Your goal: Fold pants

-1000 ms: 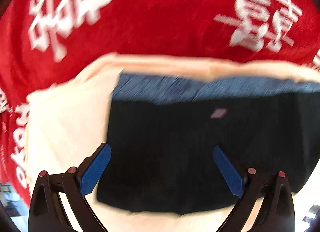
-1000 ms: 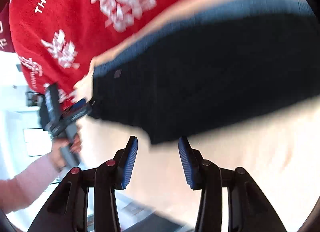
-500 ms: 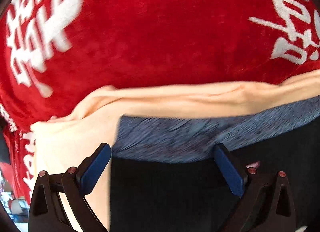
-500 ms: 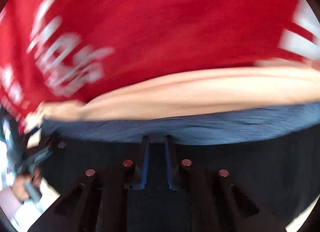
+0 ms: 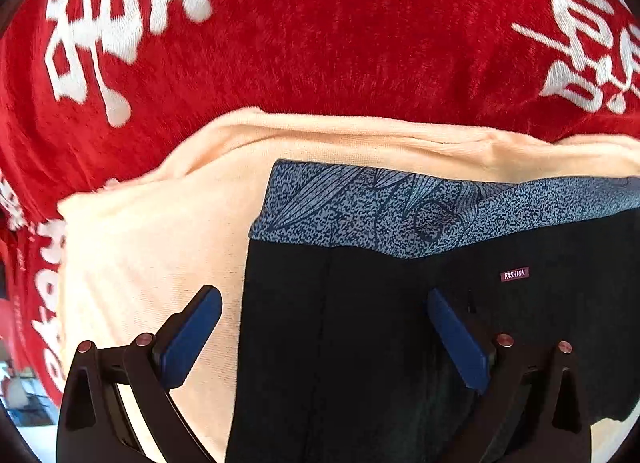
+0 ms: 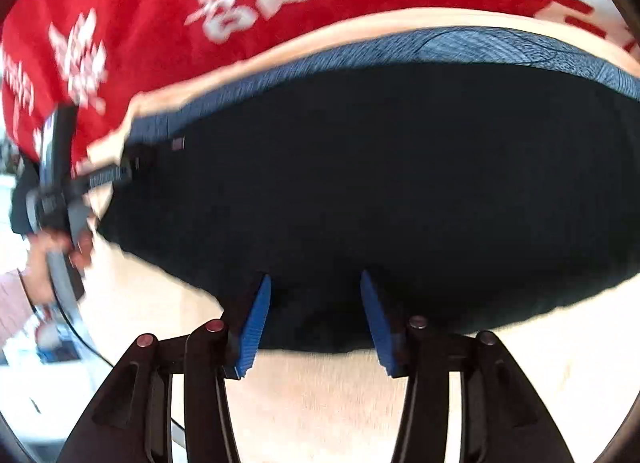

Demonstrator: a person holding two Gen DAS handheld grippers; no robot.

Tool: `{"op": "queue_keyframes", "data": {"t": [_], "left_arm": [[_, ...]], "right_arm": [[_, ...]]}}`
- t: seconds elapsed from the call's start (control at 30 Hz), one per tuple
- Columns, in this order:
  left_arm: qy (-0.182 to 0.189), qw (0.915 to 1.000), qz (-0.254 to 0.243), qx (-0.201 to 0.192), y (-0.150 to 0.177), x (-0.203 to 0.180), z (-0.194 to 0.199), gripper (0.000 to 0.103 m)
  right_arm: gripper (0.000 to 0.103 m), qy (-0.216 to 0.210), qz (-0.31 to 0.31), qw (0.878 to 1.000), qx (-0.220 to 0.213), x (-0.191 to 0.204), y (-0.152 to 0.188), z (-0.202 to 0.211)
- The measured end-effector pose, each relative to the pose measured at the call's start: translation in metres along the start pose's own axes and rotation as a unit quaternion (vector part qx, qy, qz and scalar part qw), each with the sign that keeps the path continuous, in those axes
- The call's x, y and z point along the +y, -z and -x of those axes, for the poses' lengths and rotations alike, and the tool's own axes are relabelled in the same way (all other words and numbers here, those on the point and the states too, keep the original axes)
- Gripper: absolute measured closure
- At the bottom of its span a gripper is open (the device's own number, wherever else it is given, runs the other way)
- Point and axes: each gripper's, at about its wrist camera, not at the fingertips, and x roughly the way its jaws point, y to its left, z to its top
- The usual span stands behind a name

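Black pants with a blue-grey patterned waistband and a small "FASHION" tag lie folded flat on a cream cloth. My left gripper is open and empty, its jaws spread over the pants' left end below the waistband. In the right wrist view the pants fill the middle. My right gripper is open and empty over the near edge of the pants. The left gripper shows there at the pants' left end, held by a hand.
A red blanket with white characters lies beyond the cream cloth and also shows in the right wrist view. The cream cloth extends in front of the pants. Blurred room background shows at the far left.
The right gripper was nearly shut close over the pants half a second ago; now it is open and drawn back to the near edge. The left gripper stayed open and pulled back slightly.
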Motion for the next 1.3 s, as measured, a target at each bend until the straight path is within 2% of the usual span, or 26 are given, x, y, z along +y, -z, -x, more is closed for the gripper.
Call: {"op": "queue_keyframes", "data": {"t": [0.1, 0.13, 0.23, 0.3, 0.47, 0.67, 0.77, 0.83, 0.93, 1.0, 1.07, 1.1, 1.13, 1.2, 1.27, 1.3], "left_arm": [[-0.026, 0.9995, -0.005, 0.016, -0.002, -0.009, 0.012, 0.000], [-0.019, 0.9997, -0.009, 0.016, -0.016, -0.016, 0.019, 0.000], [0.008, 0.9997, -0.023, -0.002, -0.005, -0.047, 0.048, 0.000], [0.020, 0.9991, -0.035, -0.013, -0.001, -0.075, 0.062, 0.000], [0.090, 0.9950, -0.037, -0.024, -0.009, -0.154, 0.087, 0.000], [0.130, 0.9912, -0.009, -0.024, -0.031, -0.241, 0.101, 0.000], [0.128, 0.9909, -0.028, -0.031, -0.035, -0.304, 0.121, 0.000], [0.109, 0.9923, -0.040, -0.042, -0.046, -0.323, 0.121, 0.000], [0.088, 0.9949, -0.013, -0.047, -0.066, -0.328, 0.110, 0.000], [0.071, 0.9967, 0.007, -0.039, -0.074, -0.328, 0.095, 0.000], [0.052, 0.9985, 0.016, -0.009, -0.077, -0.332, 0.071, 0.000], [0.056, 0.9982, 0.022, -0.003, -0.075, -0.331, 0.064, 0.000], [0.065, 0.9971, 0.036, -0.016, -0.072, -0.327, 0.062, 0.000], [0.067, 0.9967, 0.033, -0.030, -0.068, -0.326, 0.064, 0.000], [0.069, 0.9966, 0.030, -0.035, -0.066, -0.323, 0.064, 0.000], [0.070, 0.9965, 0.031, -0.035, -0.066, -0.321, 0.063, 0.000]], "right_arm": [[0.052, -0.042, -0.032, 0.998, 0.017, -0.023, -0.001, 0.021], [0.052, -0.046, -0.042, 0.998, 0.016, -0.025, 0.002, 0.024], [0.052, -0.049, -0.079, 0.996, 0.008, -0.051, 0.010, 0.046], [0.052, -0.047, -0.106, 0.993, 0.002, -0.071, 0.021, 0.057], [0.052, -0.039, -0.175, 0.984, -0.010, -0.126, 0.048, 0.082], [0.052, -0.033, -0.221, 0.974, -0.036, -0.170, 0.061, 0.099], [0.052, -0.028, -0.233, 0.971, -0.053, -0.193, 0.056, 0.109], [0.052, -0.021, -0.228, 0.971, -0.071, -0.207, 0.045, 0.118], [0.052, -0.018, -0.205, 0.973, -0.105, -0.227, 0.006, 0.126], [0.052, -0.004, -0.179, 0.976, -0.125, -0.231, -0.026, 0.122], [0.052, 0.002, -0.151, 0.980, -0.130, -0.229, -0.060, 0.108], [0.052, 0.003, -0.136, 0.982, -0.128, -0.227, -0.074, 0.099], [0.052, 0.010, -0.112, 0.986, -0.120, -0.225, -0.088, 0.088], [0.053, 0.037, -0.073, 0.991, -0.106, -0.223, -0.106, 0.073], [0.057, 0.068, -0.055, 0.989, -0.118, -0.237, -0.121, 0.073], [0.059, 0.092, -0.066, 0.986, -0.125, -0.250, -0.127, 0.077]]}}
